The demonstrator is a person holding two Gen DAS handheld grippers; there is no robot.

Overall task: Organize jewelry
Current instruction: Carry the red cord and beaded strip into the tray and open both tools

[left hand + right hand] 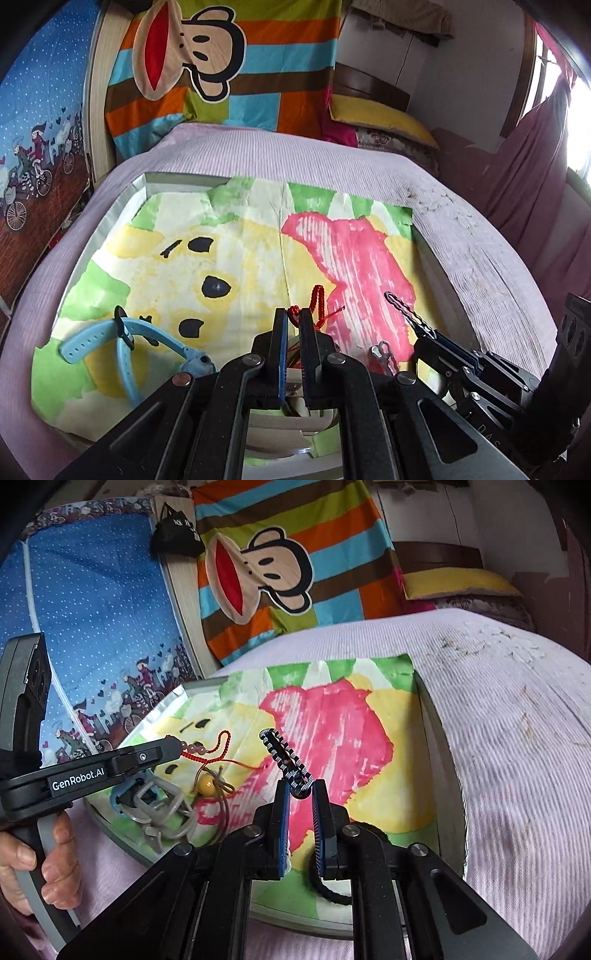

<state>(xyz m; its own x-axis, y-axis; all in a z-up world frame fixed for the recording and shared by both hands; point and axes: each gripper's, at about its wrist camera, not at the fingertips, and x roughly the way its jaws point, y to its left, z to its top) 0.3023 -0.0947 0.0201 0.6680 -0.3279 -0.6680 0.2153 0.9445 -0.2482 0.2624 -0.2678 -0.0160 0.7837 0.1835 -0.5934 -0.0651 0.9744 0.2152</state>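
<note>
My left gripper (294, 314) is shut on a red cord bracelet (318, 304) with pink beads; it also shows in the right wrist view (207, 746), held above the tray. My right gripper (300, 788) is shut on a black-and-white braided bracelet (282, 755) that sticks out forward; it also shows in the left wrist view (404, 314). A blue watch (125, 343) lies at the tray's left. A brown cord with a yellow bead (207, 785) and a grey claw clip (162, 812) lie under the left gripper.
The tray (110, 218) is lined with a painted yellow, pink and green cloth and sits on a lilac bedspread (517, 738). A black hair tie (328, 890) lies near the tray's front. A silver clasp (382, 350) lies by the right gripper.
</note>
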